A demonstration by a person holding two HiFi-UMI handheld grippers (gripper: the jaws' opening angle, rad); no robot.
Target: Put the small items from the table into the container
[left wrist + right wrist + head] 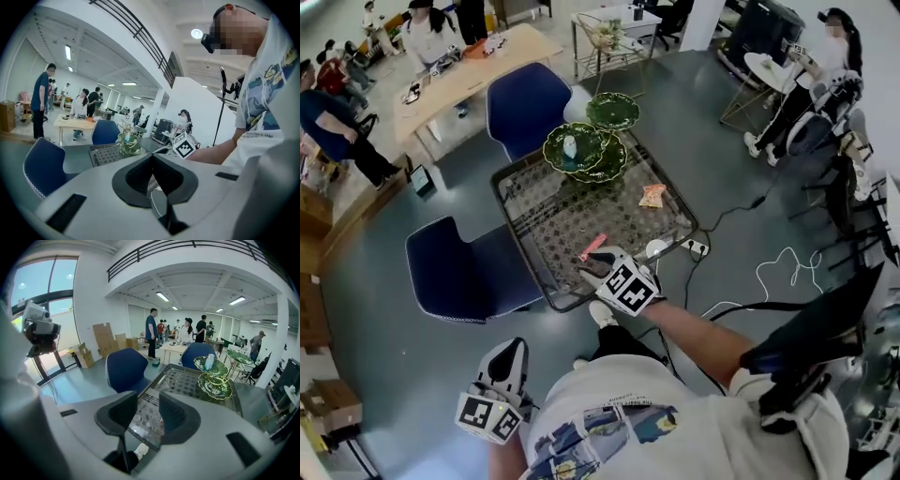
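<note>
green leaf dish (551, 150), small pale item (570, 146) inside

it was an open-plan office: beyond the glass table (562, 225) stood a wooden desk (478, 70) with people (427, 37), blue chairs (525, 108) beside the table

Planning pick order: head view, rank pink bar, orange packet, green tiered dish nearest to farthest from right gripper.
1. Pink bar, just beyond the right gripper, near edge.
2. Orange packet, mid-table, right side.
3. Green tiered dish, far end.
</note>
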